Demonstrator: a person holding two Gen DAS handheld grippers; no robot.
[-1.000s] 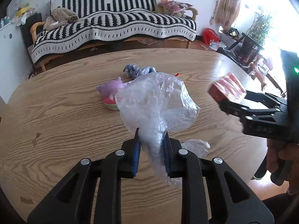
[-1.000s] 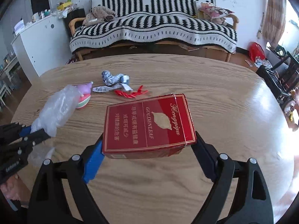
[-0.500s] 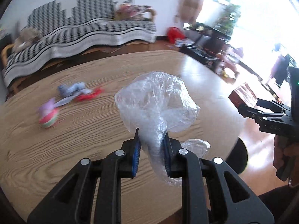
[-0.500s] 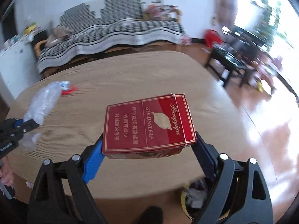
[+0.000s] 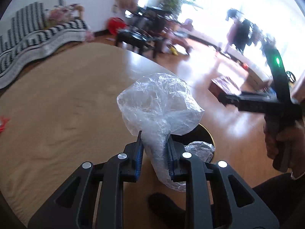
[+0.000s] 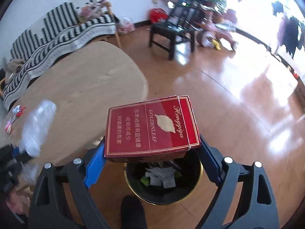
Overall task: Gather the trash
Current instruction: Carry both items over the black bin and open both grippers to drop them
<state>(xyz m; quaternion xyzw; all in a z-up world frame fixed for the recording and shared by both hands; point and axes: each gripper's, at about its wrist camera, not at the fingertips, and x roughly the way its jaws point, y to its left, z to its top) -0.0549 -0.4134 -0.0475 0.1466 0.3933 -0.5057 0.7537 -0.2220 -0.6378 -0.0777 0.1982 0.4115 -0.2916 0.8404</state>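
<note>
The red cigarette box (image 6: 152,127) is clamped flat between the fingers of my right gripper (image 6: 152,156), held in the air right above the black bin (image 6: 190,194) with the gold rim, so the box covers the far part of the bin's mouth in the right wrist view. Down in the bin I see crumpled grey paper scraps (image 6: 162,177) and a bit of green on a dark liner. The bin stands on the shiny wooden floor (image 6: 228,99), just beside the rounded edge of the wooden table (image 6: 85,80). A dark foot (image 6: 133,211) sits on the floor right in front of the bin.

My left gripper (image 5: 155,158) is clenched on the twisted neck of a clear plastic bag (image 5: 158,103), which balloons upward beyond the fingertips, over the table edge. In the left wrist view the bag hides most of the bin (image 5: 205,133); only a dark arc with a gold rim peeks out to its right. A second wisp of clear plastic (image 5: 200,148) hangs beside the right finger.

Back on the table there are leftovers at the far left: small red and pink bits (image 6: 13,116), blurred. Beyond the table is a sofa with a black-and-white striped blanket (image 6: 57,28), and a black chair (image 6: 171,30) stands out on the floor, well apart from the bin.
</note>
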